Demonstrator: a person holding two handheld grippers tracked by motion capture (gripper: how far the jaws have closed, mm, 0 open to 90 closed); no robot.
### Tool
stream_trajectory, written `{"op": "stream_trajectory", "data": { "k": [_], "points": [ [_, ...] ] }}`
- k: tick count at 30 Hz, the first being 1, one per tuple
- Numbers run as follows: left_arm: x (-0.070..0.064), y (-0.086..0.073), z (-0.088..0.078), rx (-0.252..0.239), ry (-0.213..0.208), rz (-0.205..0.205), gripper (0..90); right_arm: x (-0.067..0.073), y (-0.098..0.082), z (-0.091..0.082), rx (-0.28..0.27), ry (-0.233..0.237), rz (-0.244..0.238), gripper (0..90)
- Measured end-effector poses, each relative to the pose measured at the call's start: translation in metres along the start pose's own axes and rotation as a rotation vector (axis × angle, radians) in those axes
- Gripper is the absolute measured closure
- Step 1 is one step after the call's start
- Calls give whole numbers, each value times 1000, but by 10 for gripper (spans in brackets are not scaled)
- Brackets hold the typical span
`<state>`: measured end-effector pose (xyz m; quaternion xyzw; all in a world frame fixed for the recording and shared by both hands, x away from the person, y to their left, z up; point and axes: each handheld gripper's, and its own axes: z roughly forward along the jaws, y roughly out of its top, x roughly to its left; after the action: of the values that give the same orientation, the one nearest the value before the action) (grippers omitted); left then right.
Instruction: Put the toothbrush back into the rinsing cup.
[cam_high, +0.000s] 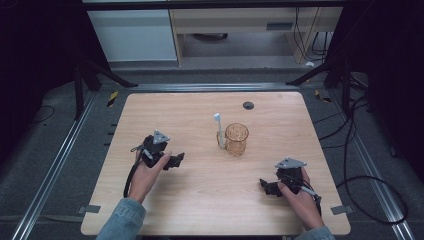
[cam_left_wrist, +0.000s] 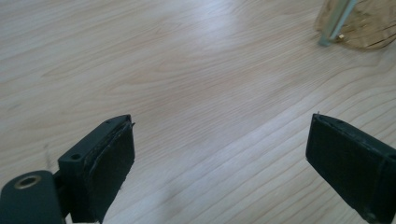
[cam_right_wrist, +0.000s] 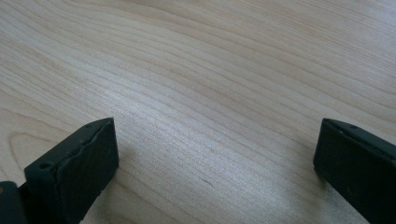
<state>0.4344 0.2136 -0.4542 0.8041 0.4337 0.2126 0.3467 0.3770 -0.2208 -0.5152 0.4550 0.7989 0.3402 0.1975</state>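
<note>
- left gripper (cam_high: 176, 161) sits on the left half of the wooden table (cam_high: 200, 210), held in the person's left hand (cam_high: 150, 167), jaws pointing toward the table's middle
- its jaws stand wide apart with nothing between them, just bare wood in the left gripper view (cam_left_wrist: 219, 149)
- amber glass mug (cam_high: 236, 139) stands upright ahead of the left gripper's jaws and a bit farther from the person, near but well clear of the fingertips
- white toothbrush (cam_high: 219, 131) stands in or against the mug on the side facing the left gripper, head up, leaning slightly; cannot tell for sure if its foot is inside the glass
- in the left gripper view the mug's base (cam_left_wrist: 369, 28) and the toothbrush handle (cam_left_wrist: 337, 21) sit at the upper right, beyond the right-hand jaw's line
- right gripper (cam_high: 264, 186) rests low on the right half of the table, held in the right hand (cam_high: 297, 195), jaws pointing left toward the table's middle
- its jaws also spread wide, empty, plain tabletop between them in the right gripper view (cam_right_wrist: 215, 149)
- mug is off to the far side of the right gripper, well apart from it
- small dark round grommet (cam_high: 248, 105) in the table beyond the mug, far from both grippers
</note>
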Motion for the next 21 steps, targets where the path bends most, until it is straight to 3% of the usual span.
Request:
{"op": "stream_trajectory", "data": {
  "k": [13, 21],
  "points": [
    [38, -24, -9, 89, 69, -28, 75, 0, 0, 0, 0, 0, 0, 3],
    [55, -31, -7, 113, 97, -48, 74, 0, 0, 0, 0, 0, 0, 4]
  ]
}}
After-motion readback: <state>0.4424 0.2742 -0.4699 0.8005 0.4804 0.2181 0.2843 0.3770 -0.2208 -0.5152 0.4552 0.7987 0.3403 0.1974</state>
